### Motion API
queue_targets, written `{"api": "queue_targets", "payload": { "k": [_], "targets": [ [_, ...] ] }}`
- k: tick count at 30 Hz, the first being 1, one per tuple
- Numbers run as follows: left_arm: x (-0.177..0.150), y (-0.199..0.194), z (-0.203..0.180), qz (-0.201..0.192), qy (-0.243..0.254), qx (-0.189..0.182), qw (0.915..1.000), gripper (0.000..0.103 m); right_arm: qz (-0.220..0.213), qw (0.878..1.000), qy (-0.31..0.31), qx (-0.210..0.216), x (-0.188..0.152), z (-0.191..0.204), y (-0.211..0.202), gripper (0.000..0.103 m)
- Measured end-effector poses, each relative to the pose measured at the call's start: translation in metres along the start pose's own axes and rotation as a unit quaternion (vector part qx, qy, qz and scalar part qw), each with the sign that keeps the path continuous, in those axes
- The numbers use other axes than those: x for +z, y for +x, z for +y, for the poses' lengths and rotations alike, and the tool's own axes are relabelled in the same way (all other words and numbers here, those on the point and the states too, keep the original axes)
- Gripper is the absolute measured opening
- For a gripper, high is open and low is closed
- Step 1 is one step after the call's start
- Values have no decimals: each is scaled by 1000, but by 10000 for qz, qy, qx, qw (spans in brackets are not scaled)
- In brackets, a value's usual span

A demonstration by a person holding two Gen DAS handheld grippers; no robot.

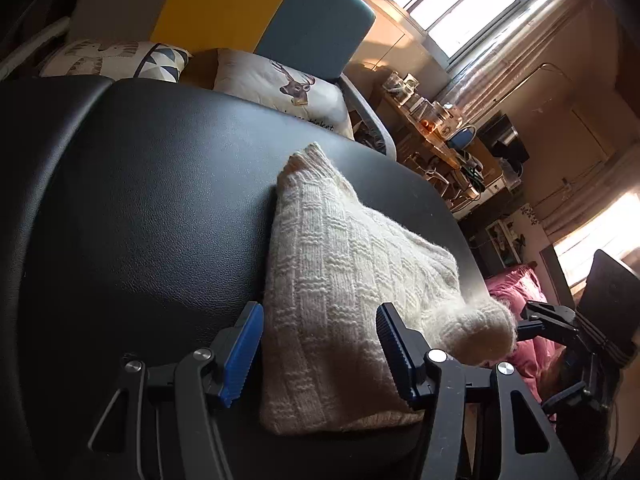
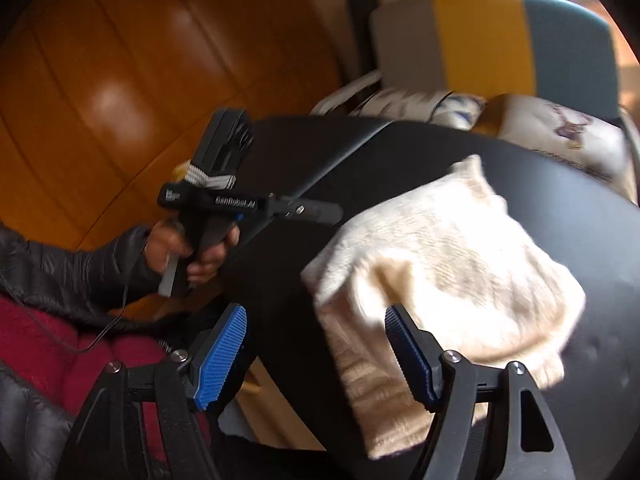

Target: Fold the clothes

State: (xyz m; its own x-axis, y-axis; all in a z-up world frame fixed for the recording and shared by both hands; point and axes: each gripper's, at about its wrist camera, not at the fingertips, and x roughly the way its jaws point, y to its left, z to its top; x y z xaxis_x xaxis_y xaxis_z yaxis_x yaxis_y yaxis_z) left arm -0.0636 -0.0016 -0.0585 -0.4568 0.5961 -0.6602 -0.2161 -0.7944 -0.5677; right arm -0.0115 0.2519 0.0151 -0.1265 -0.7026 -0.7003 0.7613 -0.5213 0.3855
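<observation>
On the black surface (image 1: pixel 140 200) the folded sweater (image 1: pixel 340 280) is lying; both tongs, left tongs (image 1: pixel 320 354) and right tongs (image 2: pixel 316 354), are gaping apart, seemingly finishing; tidying comes next.

One folded cream sweater (image 1: pixel 352 280), two printed cushions (image 1: pixel 280 88), one black table (image 1: pixel 140 200), two hand-held grippers (image 1: pixel 320 354)

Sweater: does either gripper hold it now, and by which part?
Nothing is held. The left gripper and right gripper both have open jaws, and the folded sweater lies free on the black table.
</observation>
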Motion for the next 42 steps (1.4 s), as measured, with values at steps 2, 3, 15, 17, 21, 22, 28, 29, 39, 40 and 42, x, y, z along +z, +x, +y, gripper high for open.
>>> {"api": "queue_targets", "payload": {
  "k": [2,3,15,17,21,22,28,29,39,40,42],
  "targets": [
    [5,-2,1,-89,22,-60,9999,59,385,9992,-103,9,8,3,14,74],
    [8,-3,1,-135,43,-93,9999,59,563,9983,-143,54,9,7,19,74],
    [-3,33,-30,296,1178,-153,9925,59,2114,9711,977,519,-70,-24,57,74],
    [-13,33,-22,324,1151,-143,9927,59,2014,9703,1289,351,-101,-37,56,74],
    [-32,35,-25,541,1640,50,9850,59,759,9778,1903,443,-122,-45,25,71],
    [-35,35,-27,577,1748,80,9829,59,562,9777,1985,383,-127,-44,18,71],
    [-32,35,-46,527,2041,11,9775,59,-1361,9466,2889,451,-149,-53,-39,72],
    [-32,35,-47,520,2046,-12,9775,59,-1647,9351,3095,507,-149,-59,-43,72],
    [-44,23,-55,212,1990,-401,9789,58,-2531,8531,4550,344,-125,-130,-16,72],
    [-47,19,-60,166,2078,-520,9766,58,-2509,8538,4551,298,-123,-131,-13,70],
    [-56,17,-76,159,2467,-561,9673,58,-2443,8598,4482,148,-115,-133,-14,69]
  ]
}}
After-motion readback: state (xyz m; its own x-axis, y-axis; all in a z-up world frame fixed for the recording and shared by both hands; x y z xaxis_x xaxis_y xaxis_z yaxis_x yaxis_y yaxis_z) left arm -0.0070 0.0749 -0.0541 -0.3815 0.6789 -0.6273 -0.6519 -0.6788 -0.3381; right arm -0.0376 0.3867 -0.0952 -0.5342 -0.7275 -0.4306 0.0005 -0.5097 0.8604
